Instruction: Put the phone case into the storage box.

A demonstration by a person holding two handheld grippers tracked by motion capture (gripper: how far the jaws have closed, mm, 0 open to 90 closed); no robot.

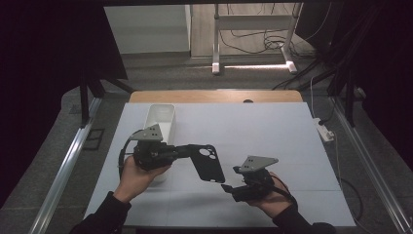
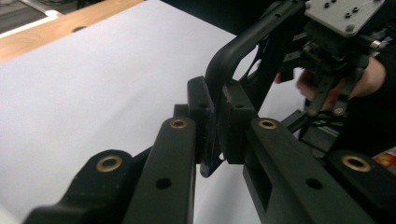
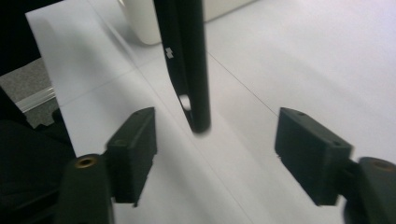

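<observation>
Left gripper [image 1: 187, 151] clenched on black phone case [image 1: 208, 163] (held aloft), right gripper [image 1: 228, 189] spread wide beside it.

Wooden table [image 1: 214, 95] under a pale sheet [image 1: 272, 141], on grey floor [image 1: 58, 146]. Black curtains [image 1: 44, 53] at both sides. Beyond, a white stand [image 1: 253, 34] with cables [image 1: 253, 44] on wood flooring. White power strip [image 1: 325, 130] to the right. Dim overall.

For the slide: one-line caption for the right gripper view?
Right gripper, jaws open, approaches the edge of a black phone case above the white table.
</observation>
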